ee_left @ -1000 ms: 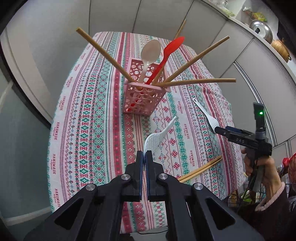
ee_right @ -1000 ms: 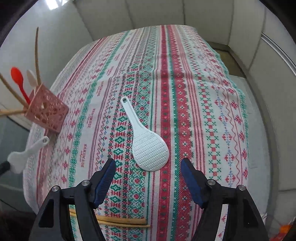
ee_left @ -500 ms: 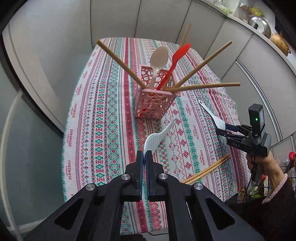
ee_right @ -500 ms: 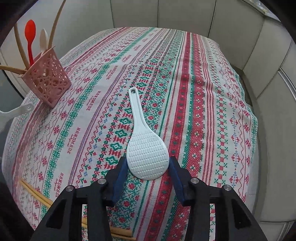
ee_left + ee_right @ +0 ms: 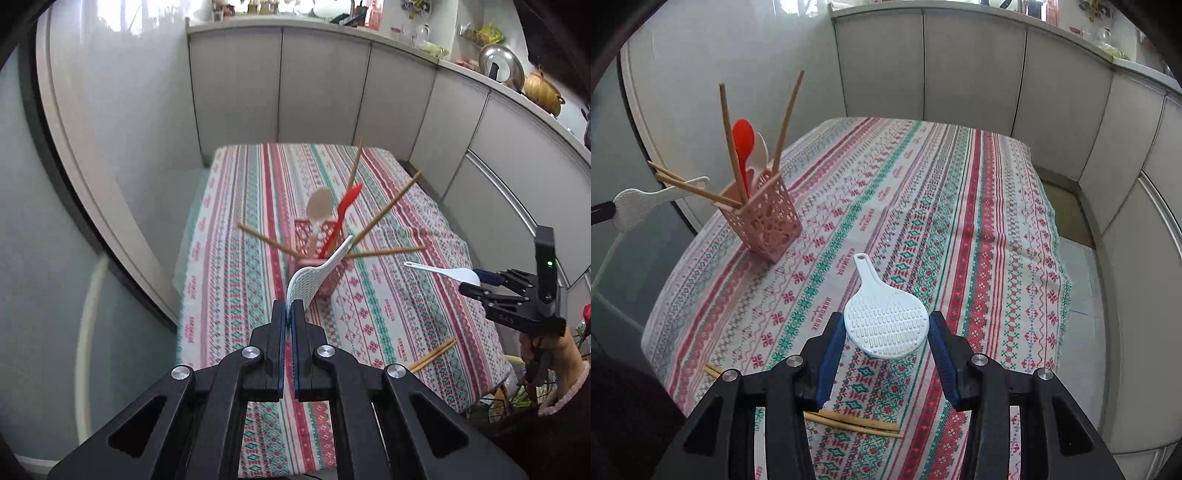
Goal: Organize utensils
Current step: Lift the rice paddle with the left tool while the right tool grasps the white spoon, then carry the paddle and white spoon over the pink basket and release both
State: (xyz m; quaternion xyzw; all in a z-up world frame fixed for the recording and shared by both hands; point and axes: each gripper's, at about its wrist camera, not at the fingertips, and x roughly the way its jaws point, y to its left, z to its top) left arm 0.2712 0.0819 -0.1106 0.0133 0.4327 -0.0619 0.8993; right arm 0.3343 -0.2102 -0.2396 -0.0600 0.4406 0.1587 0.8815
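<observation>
A pink perforated holder (image 5: 764, 218) stands on the striped tablecloth (image 5: 960, 206), holding a red spoon (image 5: 743, 144), a beige spoon (image 5: 318, 212) and several wooden chopsticks (image 5: 727, 133). My left gripper (image 5: 289, 308) is shut on a white rice paddle (image 5: 312, 277), held in the air in front of the holder (image 5: 325, 254). My right gripper (image 5: 886, 334) is shut on a second white rice paddle (image 5: 884, 325), lifted off the cloth; it also shows in the left wrist view (image 5: 443, 272).
A pair of chopsticks (image 5: 849, 421) lies on the cloth near its front edge, under my right gripper. Grey cabinet panels (image 5: 971, 66) surround the table, with kitchenware on the counter (image 5: 498, 70) above them.
My right gripper closed on its paddle and lifted it off the cloth. My left gripper rose and moved back with its paddle, so the holder now sits farther away.
</observation>
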